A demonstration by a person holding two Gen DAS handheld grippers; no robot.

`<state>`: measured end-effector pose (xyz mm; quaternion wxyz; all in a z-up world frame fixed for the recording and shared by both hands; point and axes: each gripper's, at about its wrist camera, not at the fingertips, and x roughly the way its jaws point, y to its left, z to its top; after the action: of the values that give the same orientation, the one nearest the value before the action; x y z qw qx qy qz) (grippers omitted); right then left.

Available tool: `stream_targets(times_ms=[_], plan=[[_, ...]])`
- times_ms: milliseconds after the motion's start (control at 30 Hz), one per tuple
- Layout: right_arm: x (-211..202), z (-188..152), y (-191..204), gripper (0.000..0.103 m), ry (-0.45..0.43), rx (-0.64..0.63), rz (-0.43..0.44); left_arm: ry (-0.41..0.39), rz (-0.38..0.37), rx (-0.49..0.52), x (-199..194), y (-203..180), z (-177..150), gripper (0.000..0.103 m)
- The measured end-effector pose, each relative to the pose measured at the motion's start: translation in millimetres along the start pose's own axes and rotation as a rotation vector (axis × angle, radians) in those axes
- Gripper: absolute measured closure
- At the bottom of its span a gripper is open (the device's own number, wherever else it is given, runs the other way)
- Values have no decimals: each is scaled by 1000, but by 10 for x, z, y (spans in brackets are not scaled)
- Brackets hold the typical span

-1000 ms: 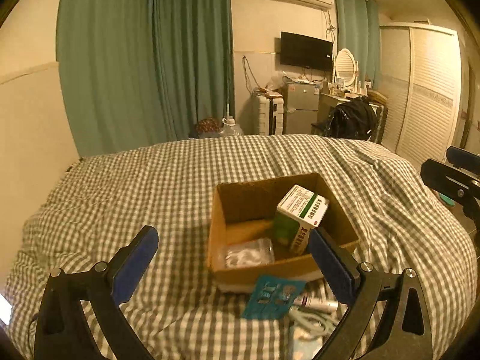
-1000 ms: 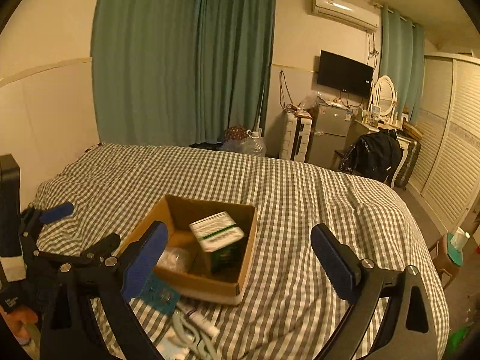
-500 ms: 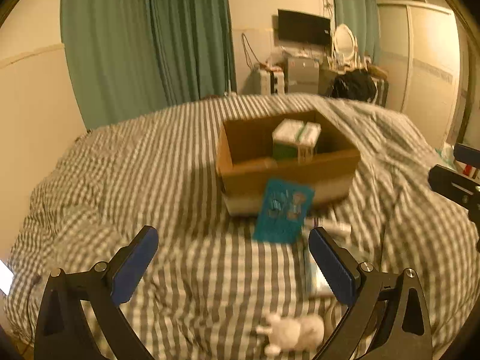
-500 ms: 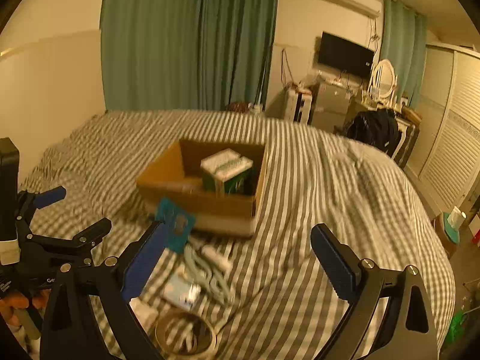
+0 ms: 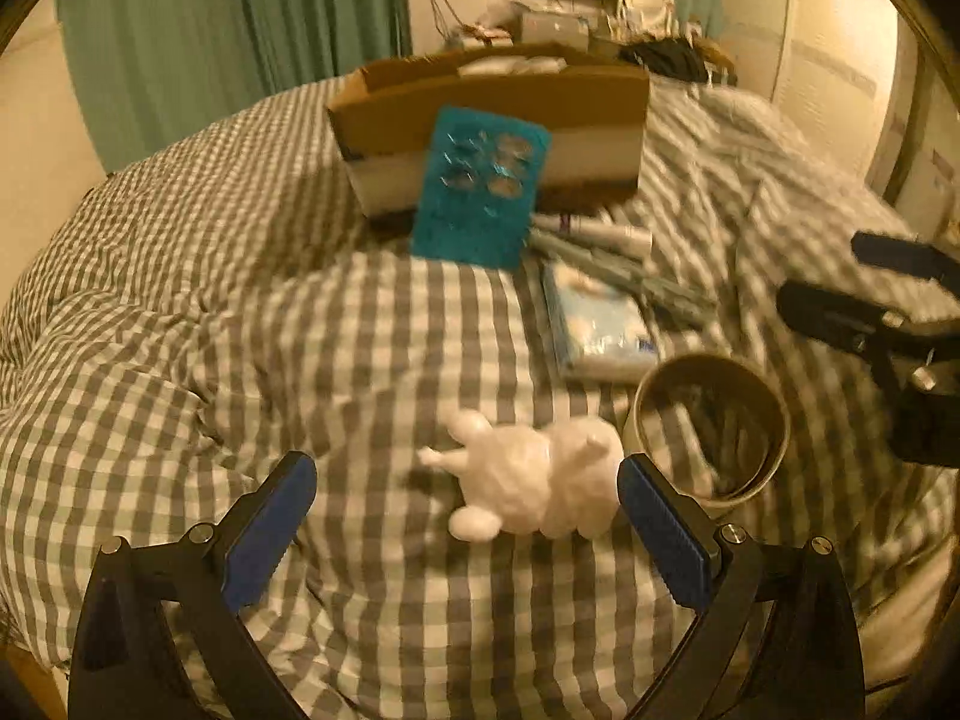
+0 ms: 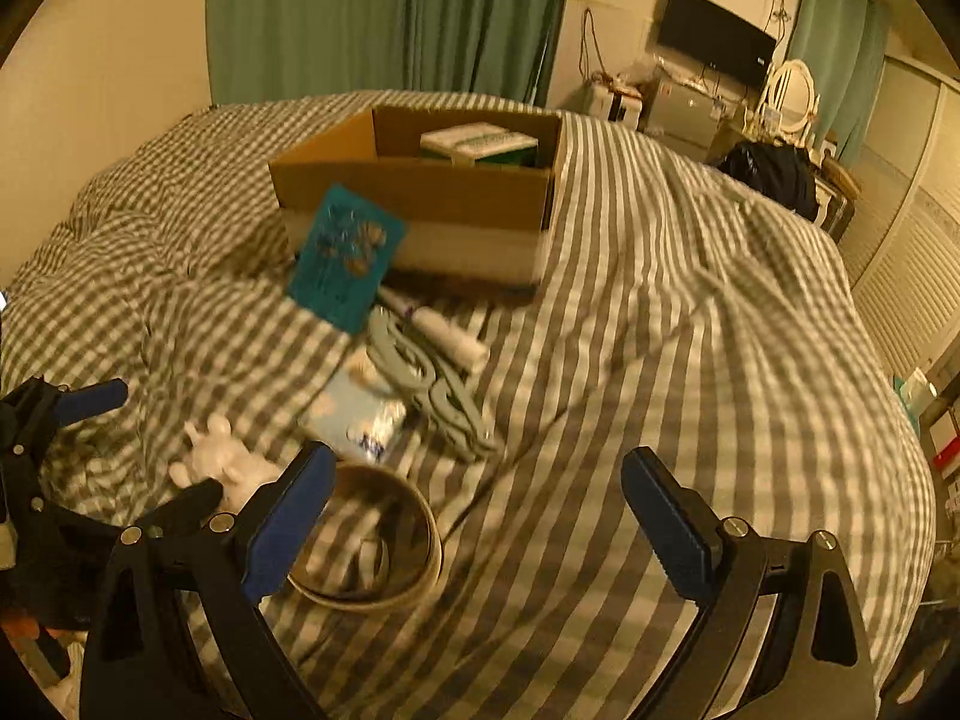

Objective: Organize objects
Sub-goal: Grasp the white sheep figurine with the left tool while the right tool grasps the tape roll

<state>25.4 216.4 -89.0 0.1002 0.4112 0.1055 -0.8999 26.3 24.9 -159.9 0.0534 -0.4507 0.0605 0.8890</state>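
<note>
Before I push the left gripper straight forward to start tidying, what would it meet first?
Probably the small white plush toy, lying on the checked bedspread just ahead of the open left gripper, slightly toward its right finger. Depth is uncertain.

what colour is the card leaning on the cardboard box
Teal, with shiny round spots on its face; the card shows best in the left wrist view.

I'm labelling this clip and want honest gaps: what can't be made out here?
- Cardboard box contents: left wrist view, hidden by its front wall.
- Print on the teal card: both views, motion blur.
- White figurine: right wrist view, partly behind the gripper finger.
- Blue packet label: blurred, too small.
</note>
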Motion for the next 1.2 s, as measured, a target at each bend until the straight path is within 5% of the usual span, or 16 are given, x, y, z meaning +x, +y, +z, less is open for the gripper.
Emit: stream_targets(times_ms=[267, 400, 767, 1200], plan=[[63, -25, 23, 6, 18, 2, 3, 73, -30, 35, 376, -109, -32, 4], [85, -41, 99, 6, 31, -19, 14, 38, -87, -19, 319, 18, -11, 37], [341, -158, 434, 6, 120, -86, 94, -51, -13, -138, -4, 458, 24, 36], [594, -317, 593, 8, 208, -126, 89, -52, -21, -110, 9, 402, 3, 37]])
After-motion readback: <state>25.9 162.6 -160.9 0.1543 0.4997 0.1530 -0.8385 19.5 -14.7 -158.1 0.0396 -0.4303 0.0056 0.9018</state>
